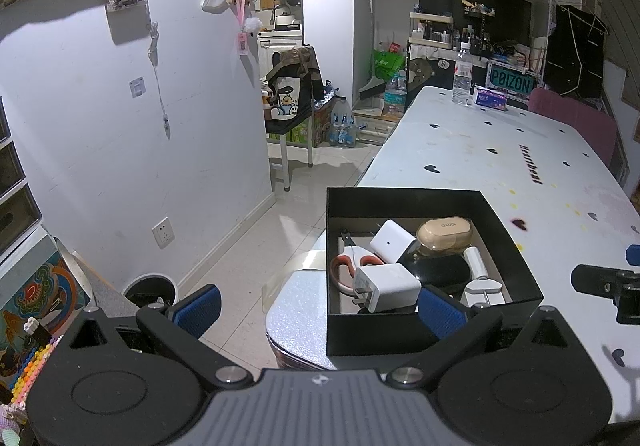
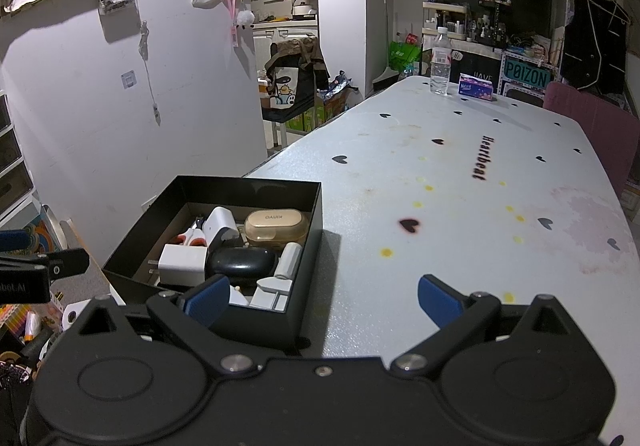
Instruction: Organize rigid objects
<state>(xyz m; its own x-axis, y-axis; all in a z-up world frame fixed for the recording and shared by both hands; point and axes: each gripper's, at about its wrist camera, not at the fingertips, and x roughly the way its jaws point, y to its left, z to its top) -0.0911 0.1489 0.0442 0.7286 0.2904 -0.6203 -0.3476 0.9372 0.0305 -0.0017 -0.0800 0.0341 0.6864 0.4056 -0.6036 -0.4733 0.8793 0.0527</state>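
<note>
The black box sits at the near left corner of the table, and its upright walls block any sideways approach to what lies inside; only the open top gives a way in. The inside is crowded: scissors, white chargers, a tan case, a black case and a small white roller lie packed against each other, with hardly any bare floor between them. To the right of the box the tabletop runs wide and bare. A water bottle and a tissue pack stand at the far end, well apart from the box. Left of the box the table edge drops to the floor
</note>
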